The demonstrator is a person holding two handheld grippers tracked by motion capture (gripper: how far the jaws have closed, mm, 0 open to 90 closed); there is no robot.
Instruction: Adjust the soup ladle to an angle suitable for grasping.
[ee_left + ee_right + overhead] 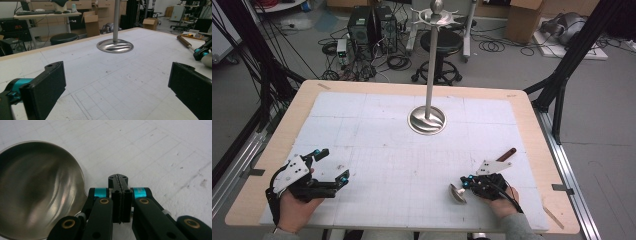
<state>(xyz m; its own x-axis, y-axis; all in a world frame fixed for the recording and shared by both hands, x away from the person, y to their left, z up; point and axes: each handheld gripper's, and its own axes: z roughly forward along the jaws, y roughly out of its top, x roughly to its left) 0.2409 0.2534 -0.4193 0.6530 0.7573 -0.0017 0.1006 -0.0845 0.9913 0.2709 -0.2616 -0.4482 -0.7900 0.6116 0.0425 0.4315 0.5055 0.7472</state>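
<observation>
A steel ladle with a round bowl (457, 194) and a brown wooden handle (507, 154) lies low over the white mat at the front right. My right gripper (472, 183) sits across its thin stem, shut on it just behind the bowl (35, 190); the jaws (118, 180) are pressed together. My left gripper (333, 164) is held at the front left, open wide with nothing between its fingers (53, 80). Ahead of it stands a tall steel rack, its round base (427, 121) at the mat's middle back and hooks at its top (437, 15).
The white gridded mat (377, 150) covers a wooden table (532, 125). From the left gripper view the rack base (115, 46) lies straight ahead and the ladle handle (185, 41) at the far right. Stools, boxes and cables stand on the floor beyond the table.
</observation>
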